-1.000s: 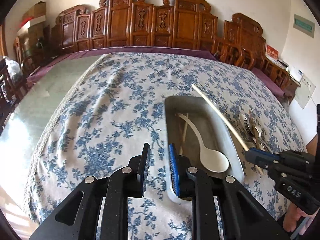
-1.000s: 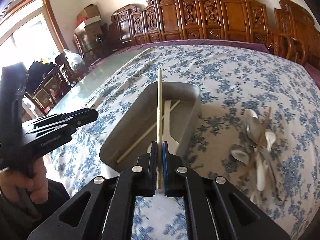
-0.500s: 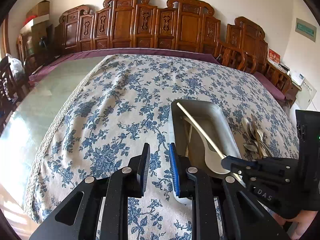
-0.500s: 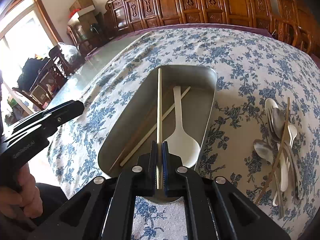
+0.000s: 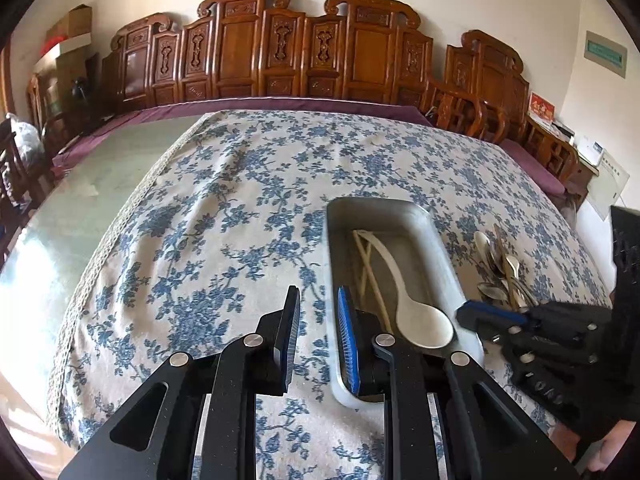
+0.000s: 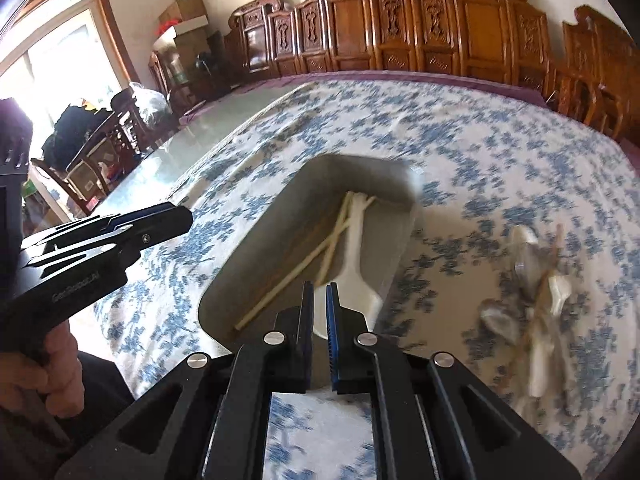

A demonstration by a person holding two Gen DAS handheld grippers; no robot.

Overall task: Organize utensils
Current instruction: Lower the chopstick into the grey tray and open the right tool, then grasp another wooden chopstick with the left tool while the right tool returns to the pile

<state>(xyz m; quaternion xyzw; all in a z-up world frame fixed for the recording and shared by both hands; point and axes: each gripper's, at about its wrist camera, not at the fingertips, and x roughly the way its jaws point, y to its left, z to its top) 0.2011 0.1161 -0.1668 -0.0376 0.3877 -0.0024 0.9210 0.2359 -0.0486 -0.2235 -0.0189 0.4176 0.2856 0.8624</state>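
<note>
A grey metal tray (image 5: 436, 236) (image 6: 248, 252) lies on the blue-flowered tablecloth. In it lie a white spoon (image 5: 420, 320) (image 6: 352, 248) and two pale chopsticks (image 5: 370, 268) (image 6: 320, 252), crossed. My right gripper (image 6: 319, 300) is open a little and empty, just above the tray's near end; it shows at the right in the left wrist view (image 5: 480, 314). My left gripper (image 5: 318, 320) is open and empty, over the tray's left rim. A pile of loose utensils (image 5: 500, 272) (image 6: 540, 280) lies on the cloth right of the tray.
Carved wooden chairs (image 5: 280, 48) line the far side of the table. The bare glass tabletop (image 5: 80, 208) lies left of the cloth. The left gripper's body (image 6: 92, 248) and the hand holding it stand left of the tray.
My right gripper has let go of the chopstick, which now lies in the tray across the other one. The gripper has pulled back and its jaws have parted slightly. The left gripper has barely moved.
</note>
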